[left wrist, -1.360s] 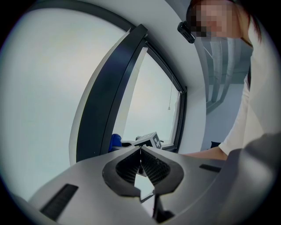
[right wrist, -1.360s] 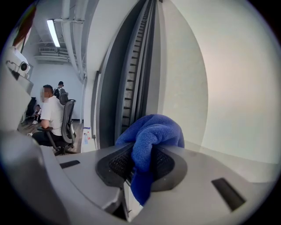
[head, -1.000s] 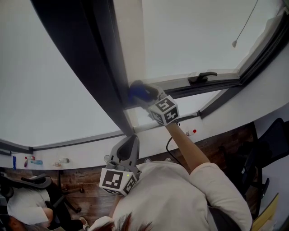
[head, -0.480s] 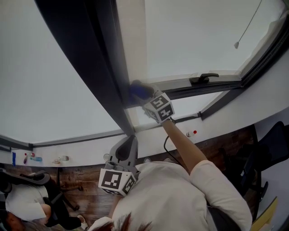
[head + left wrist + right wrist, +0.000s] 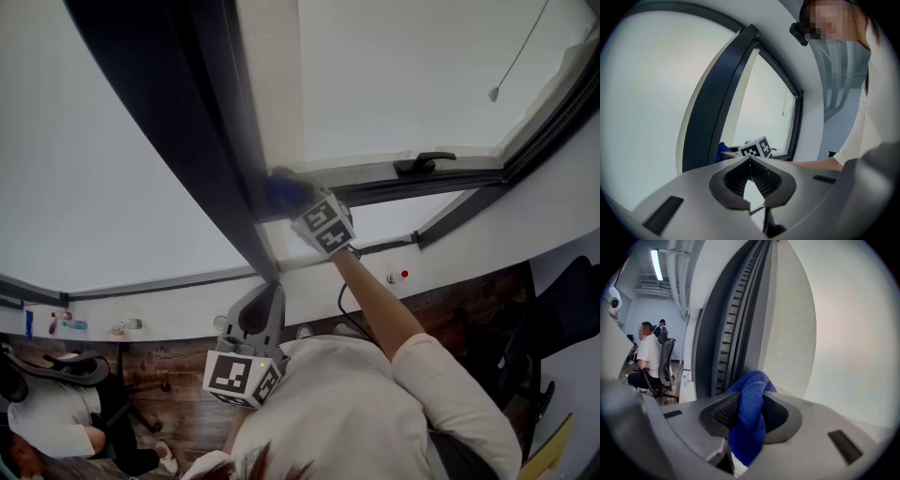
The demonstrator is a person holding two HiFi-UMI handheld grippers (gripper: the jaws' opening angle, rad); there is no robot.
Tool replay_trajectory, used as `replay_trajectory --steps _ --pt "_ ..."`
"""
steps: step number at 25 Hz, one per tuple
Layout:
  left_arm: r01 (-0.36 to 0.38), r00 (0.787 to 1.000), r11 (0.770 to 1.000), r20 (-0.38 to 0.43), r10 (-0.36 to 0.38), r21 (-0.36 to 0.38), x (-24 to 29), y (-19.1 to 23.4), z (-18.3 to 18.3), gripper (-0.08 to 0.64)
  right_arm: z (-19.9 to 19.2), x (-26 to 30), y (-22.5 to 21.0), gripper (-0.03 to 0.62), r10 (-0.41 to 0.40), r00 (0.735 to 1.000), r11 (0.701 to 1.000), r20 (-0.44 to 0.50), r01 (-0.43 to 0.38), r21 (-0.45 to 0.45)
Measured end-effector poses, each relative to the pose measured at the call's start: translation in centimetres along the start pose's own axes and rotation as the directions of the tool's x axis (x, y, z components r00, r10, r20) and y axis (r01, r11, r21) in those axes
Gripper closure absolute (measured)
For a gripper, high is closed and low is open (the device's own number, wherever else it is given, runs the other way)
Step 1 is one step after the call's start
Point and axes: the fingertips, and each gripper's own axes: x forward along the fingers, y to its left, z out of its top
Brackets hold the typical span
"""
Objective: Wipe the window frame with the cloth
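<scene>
A blue cloth (image 5: pixel 284 191) is bunched between my right gripper's (image 5: pixel 292 200) jaws, pressed into the corner where the dark upright window frame (image 5: pixel 202 141) meets the lower rail. In the right gripper view the cloth (image 5: pixel 752 380) fills the gap between the ribbed pads, and the right gripper (image 5: pixel 749 408) is shut on it; its jaws have just been closing. The frame's grooved channel (image 5: pixel 736 333) rises right behind the cloth. My left gripper (image 5: pixel 273 287) hangs low near my chest, shut and empty, with its tips (image 5: pixel 750 159) touching.
A black window handle (image 5: pixel 424 163) lies on the rail to the right. A blind cord with a pull (image 5: pixel 491 93) hangs over the pane. Small items stand on the white sill (image 5: pixel 187 314). A seated person (image 5: pixel 56 422) and office chairs are below.
The right gripper has rolled at the wrist and edged slightly left and down along the frame with the cloth. The left gripper has stayed put.
</scene>
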Motion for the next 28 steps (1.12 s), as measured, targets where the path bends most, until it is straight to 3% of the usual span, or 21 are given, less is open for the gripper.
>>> replay_trajectory --steps 5,16,28 --pt "-0.021 1.000 1.000 0.004 0.021 -0.002 0.0 -0.9 -0.4 0.549 -0.2 0.4 -1.1 0.463 -0.020 0.999 0.997 -0.043 0.016 -0.080" --pt "-0.041 0.999 0.999 0.000 0.041 -0.015 2.2 -4.8 -0.8 0.549 -0.6 0.0 -1.5 0.469 -0.028 0.999 0.999 -0.031 0.028 -0.025" --pt "-0.026 1.000 1.000 -0.002 0.026 -0.016 4.0 -6.4 -1.7 0.549 -1.2 -0.8 -3.1 0.476 -0.053 0.998 0.997 -0.031 0.051 -0.061"
